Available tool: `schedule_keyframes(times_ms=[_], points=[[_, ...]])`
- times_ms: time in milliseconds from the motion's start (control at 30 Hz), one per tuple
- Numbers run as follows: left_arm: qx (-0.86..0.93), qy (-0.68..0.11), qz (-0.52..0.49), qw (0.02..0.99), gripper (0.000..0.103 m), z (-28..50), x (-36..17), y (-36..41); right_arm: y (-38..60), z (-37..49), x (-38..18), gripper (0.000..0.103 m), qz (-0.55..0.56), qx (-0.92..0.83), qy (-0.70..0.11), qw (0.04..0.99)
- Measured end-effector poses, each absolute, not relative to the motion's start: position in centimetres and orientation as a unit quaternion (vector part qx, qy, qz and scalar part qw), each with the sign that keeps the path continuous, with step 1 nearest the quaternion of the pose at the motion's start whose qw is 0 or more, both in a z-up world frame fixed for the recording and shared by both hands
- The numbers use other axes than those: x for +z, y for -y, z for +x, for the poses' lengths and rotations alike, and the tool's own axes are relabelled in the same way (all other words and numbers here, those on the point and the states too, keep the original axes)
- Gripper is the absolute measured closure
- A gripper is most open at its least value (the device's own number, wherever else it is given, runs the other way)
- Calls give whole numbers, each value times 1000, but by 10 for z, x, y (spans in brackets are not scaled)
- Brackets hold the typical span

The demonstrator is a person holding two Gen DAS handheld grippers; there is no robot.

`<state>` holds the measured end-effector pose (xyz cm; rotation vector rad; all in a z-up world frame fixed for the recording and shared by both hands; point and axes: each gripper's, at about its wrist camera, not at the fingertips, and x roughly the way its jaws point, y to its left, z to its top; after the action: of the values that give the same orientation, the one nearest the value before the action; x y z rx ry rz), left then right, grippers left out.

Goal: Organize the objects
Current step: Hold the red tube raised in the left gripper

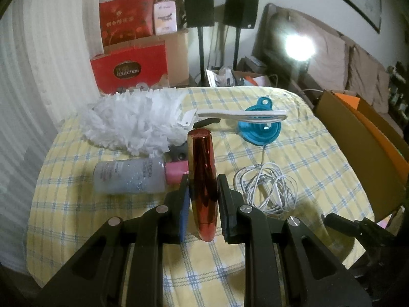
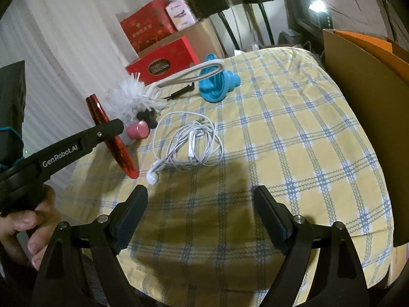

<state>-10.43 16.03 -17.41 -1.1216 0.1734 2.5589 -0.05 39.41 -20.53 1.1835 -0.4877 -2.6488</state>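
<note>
Left wrist view: left gripper clamped on red tube, centre frame above checked worktop; bottle left, white cable right, duster behind. Right gripper agape, empty.

At eleven o'clock beyond the bed we are seeing red gift boxes sitting against a brown carton, with a pink pack resting on top. At twelve o'clock two black speakers are standing on poles, and at two o'clock a lamp is glaring beside beige cushions.
</note>
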Motion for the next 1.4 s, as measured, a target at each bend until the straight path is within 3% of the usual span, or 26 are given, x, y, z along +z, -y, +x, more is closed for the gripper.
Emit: schedule_keyframes(times_ms=[967,1200,1400], points=[[876,-4,-448,179,84,-118,-205,-149,-392,-2,-206,14,400,-898,155,101],[890,-4,-418,180,84,-119,-180,-135,-392,-2,-205,14,400,-898,155,101],[918,18,-378,115,84,-134,-154,-78,-392,-1,-206,14,401,-898,151,98]])
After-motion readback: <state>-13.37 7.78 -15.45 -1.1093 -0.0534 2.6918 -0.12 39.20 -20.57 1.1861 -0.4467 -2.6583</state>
